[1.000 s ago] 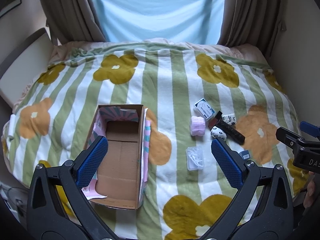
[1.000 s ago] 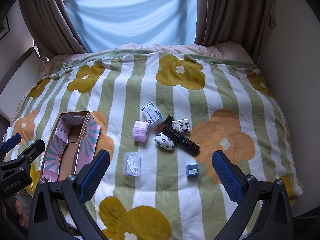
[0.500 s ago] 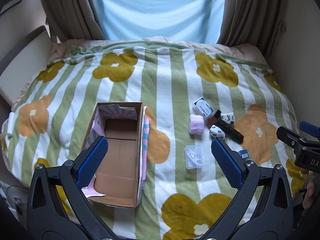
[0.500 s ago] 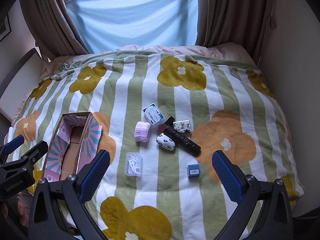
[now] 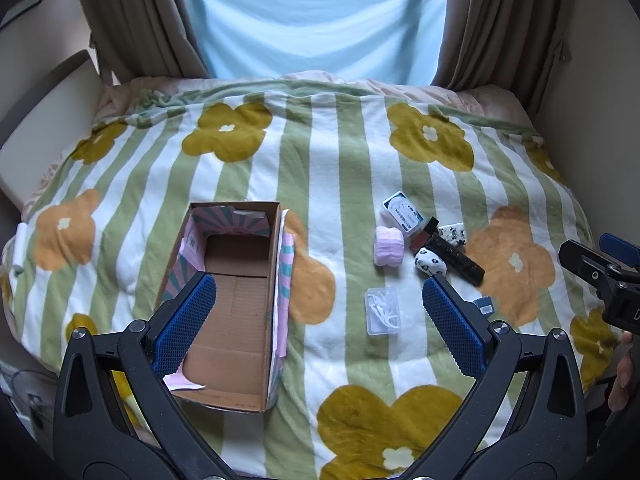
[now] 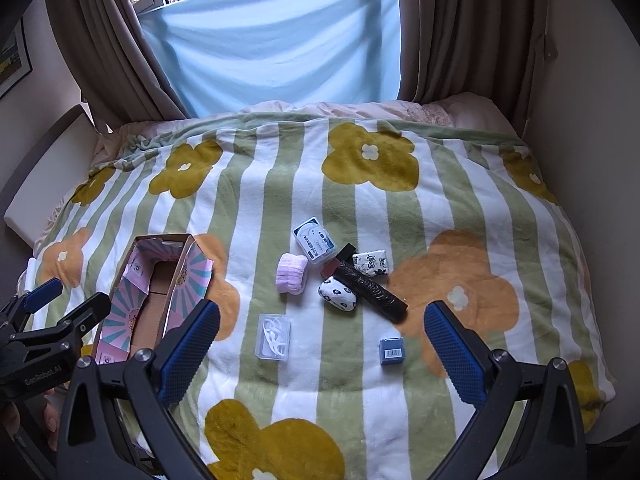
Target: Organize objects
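An open cardboard box with a pink patterned lining lies empty on the left of the bed. To its right lie a pink fabric roll, a blue-labelled white case, a black roll, two black-and-white spotted pieces, a clear floss-pick box and a small blue box. My left gripper hangs open over the box's right side. My right gripper is open above the floss-pick box and blue box, holding nothing.
The bed carries a green-and-white striped blanket with yellow and orange flowers. Brown curtains and a blue-covered window stand behind it. A white headboard panel runs along the left and a wall on the right. A hand holds the other gripper.
Both views have drawn back and risen slightly, so the box and objects sit a little lower and smaller. Nothing on the bed has moved; both grippers stay open.
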